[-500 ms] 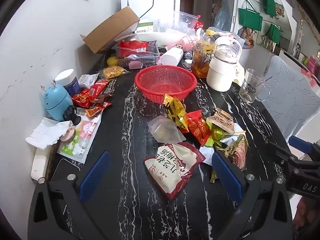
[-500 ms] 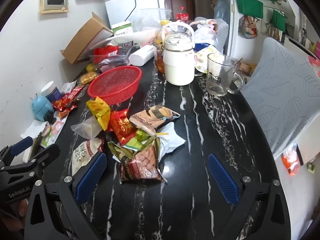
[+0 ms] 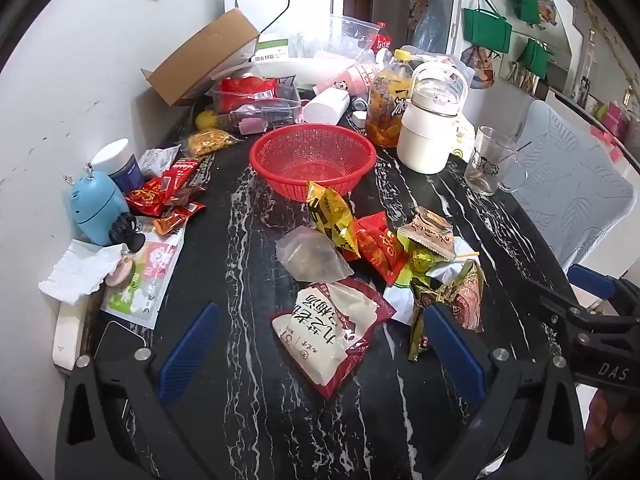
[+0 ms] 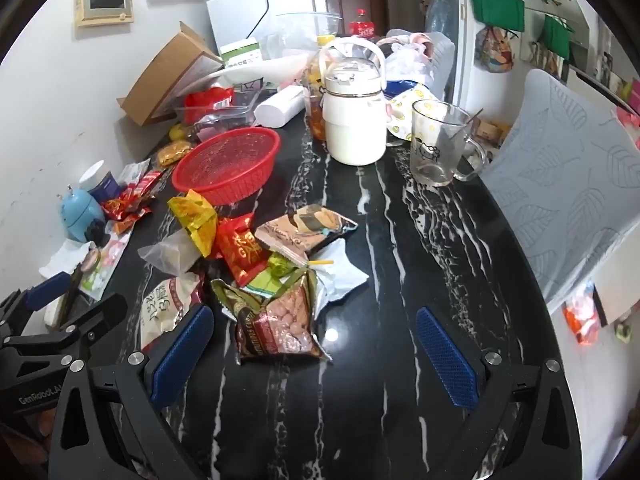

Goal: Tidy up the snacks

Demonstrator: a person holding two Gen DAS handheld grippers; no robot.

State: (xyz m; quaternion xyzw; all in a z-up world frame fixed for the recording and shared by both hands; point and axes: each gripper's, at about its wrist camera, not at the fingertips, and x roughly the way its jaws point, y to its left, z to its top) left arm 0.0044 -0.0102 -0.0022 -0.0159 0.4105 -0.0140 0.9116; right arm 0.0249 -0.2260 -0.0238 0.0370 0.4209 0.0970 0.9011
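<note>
The black marble-veined tabletop [image 4: 400, 280] was crowded. A heap of loose snack packets lay near its front edge, the empty red plastic mesh basket [image 3: 312, 160] just behind them. The left gripper [image 3: 320, 344] hovered with jaws wide open over the white-and-red rice-cracker pouch [image 3: 328, 328]; the right gripper [image 4: 316, 348], also wide open and empty, framed the clear peanut bag [image 4: 280, 320]. Overlapping wrappers risked a double grab or slippage, and the tall white lidded jug [image 4: 354, 120] and clear glass mug [image 4: 436, 148] stood near the basket, open to a knock.

Black marble table [image 4: 400, 320] under snack packets [image 4: 276, 320], red basket [image 4: 228, 164].
</note>
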